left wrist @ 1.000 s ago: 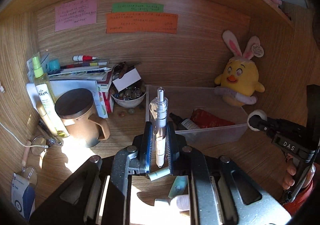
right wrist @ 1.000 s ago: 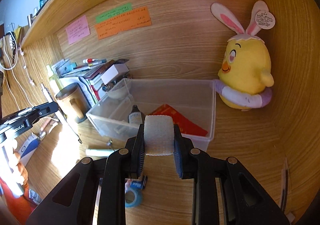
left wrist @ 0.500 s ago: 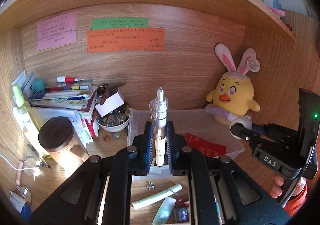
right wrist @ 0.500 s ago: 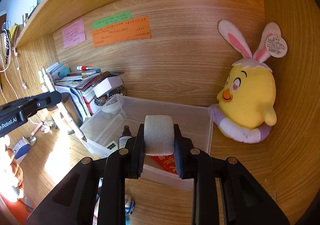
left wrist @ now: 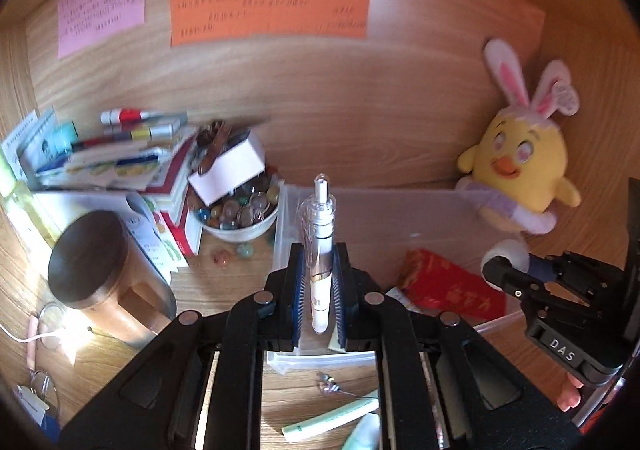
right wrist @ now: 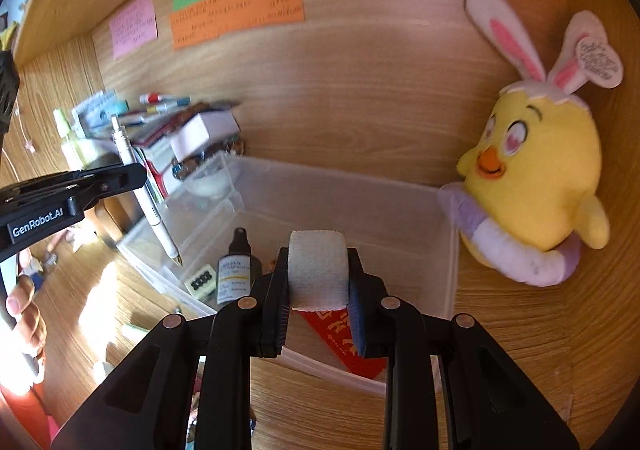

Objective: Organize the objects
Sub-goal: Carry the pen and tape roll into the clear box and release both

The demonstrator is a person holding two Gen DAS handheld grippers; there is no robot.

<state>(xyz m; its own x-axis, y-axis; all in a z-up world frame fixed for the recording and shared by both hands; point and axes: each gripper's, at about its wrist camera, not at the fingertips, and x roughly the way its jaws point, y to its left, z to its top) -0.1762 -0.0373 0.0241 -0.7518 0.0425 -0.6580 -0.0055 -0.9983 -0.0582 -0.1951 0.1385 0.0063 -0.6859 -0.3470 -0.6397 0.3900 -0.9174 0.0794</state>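
Observation:
My left gripper (left wrist: 319, 270) is shut on a white and silver pen (left wrist: 321, 246), held upright above the near left corner of a clear plastic bin (left wrist: 376, 202). The pen also shows in the right wrist view (right wrist: 144, 186). My right gripper (right wrist: 318, 278) is shut on a white bandage roll (right wrist: 317, 270), held over the bin (right wrist: 352, 202); the roll also shows in the left wrist view (left wrist: 506, 252). Inside the bin lie a red packet (left wrist: 448, 286), a small dark dropper bottle (right wrist: 238, 270) and a small white item (right wrist: 202, 282).
A yellow bunny-eared chick plush (right wrist: 532, 178) sits right of the bin. A bowl of marbles (left wrist: 236, 214), stacked books and pens (left wrist: 120, 154) and a brown lidded mug (left wrist: 100, 274) stand left. Loose tubes (left wrist: 332, 418) lie on the desk in front.
Both grippers moved forward and closer to the bin with their objects still held. The right gripper now hangs over the bin's inside, and the left gripper over its near left corner.

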